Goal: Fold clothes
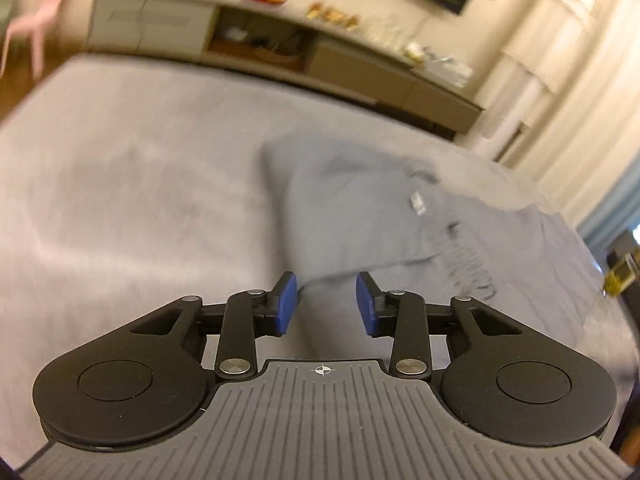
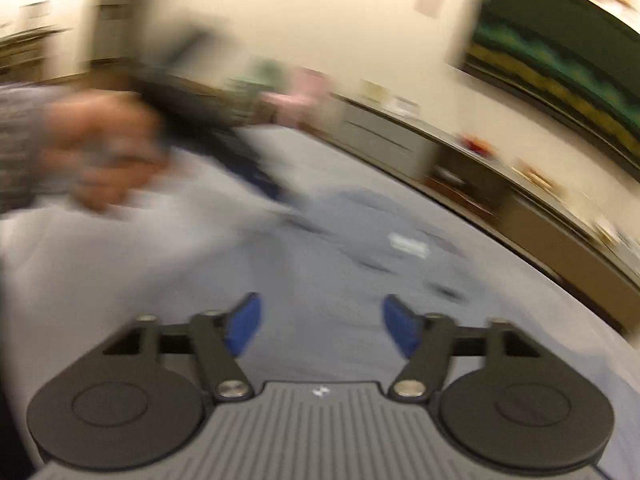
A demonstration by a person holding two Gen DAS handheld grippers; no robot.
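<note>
A: On the bed (image 1: 120, 152), toward its far right corner in the left wrist view, lies the grey garment (image 1: 360, 208), bunched, with a small white label (image 1: 417, 203) showing. Which step is in hand?

B: Judged from the layout, a pause between folds. The left gripper (image 1: 326, 304) has its jaws partly spread with nothing pinched; the garment's near edge lies just beyond them. The right gripper (image 2: 320, 328) has its jaws spread wide, also empty, above the cloth.

A: And the garment's long axis?

B: It appears to run from the near middle of the bed toward the far right corner, gathered folds along its right side. Blur prevents telling collar from hem.

A: What does the next move call for?

B: Probably each gripper lowering to an edge or corner of the garment, pinching a single layer, then drawing it flat. The left hand (image 2: 104, 152) is visible in the right wrist view, blurred.
</note>
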